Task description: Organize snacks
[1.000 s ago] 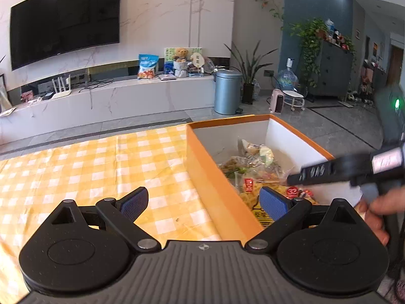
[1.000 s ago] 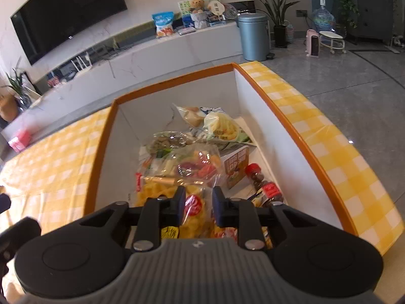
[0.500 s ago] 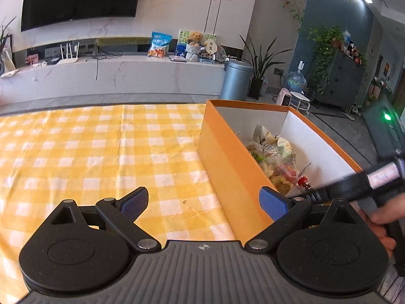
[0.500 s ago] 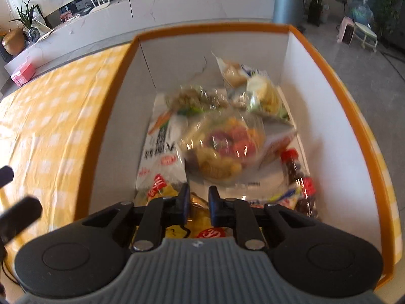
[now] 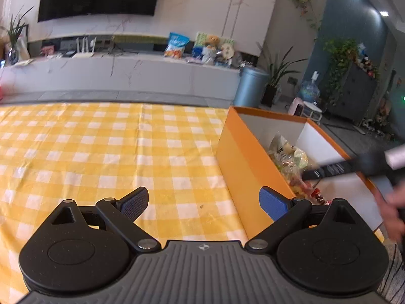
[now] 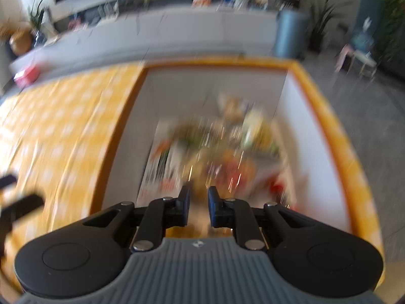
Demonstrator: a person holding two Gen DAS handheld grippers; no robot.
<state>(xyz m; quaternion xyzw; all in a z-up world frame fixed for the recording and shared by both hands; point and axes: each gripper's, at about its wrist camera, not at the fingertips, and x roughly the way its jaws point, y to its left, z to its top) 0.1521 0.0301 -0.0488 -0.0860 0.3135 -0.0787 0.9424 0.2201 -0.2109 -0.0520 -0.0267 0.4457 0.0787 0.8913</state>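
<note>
A: Start with the left wrist view. What is the left gripper (image 5: 203, 204) doing?

B: Its blue-padded fingers (image 5: 272, 204) are spread wide with nothing between them, hanging over the near part of the yellow checked tablecloth (image 5: 101, 147). The orange box (image 5: 243, 167) stands at the table's right edge, and the snacks (image 5: 291, 157) lie piled inside it. The cloth in view carries no packets at all.

A: And the other tool from that side?

B: The right gripper (image 5: 326, 171) reaches over the box's right wall into the opening, with the person's hand (image 5: 392, 207) behind it. It is smeared, so I cannot read its fingers from here.

A: Then the right wrist view.

B: Very blurred. The right gripper (image 6: 198, 204) points down into the orange box (image 6: 341, 157), jaws drawn close with a narrow gap. Something yellowish shows in that gap, but I cannot tell whether it is pinched or only lying below. Snacks (image 6: 215, 152) cover the box floor, with a red-capped item near the right wall.

A: How far along, would you say?

B: Nearly done, I judge: every snack visible is already in the box. What is left looks like tidying the pile, or releasing a last packet if one is held.
</note>
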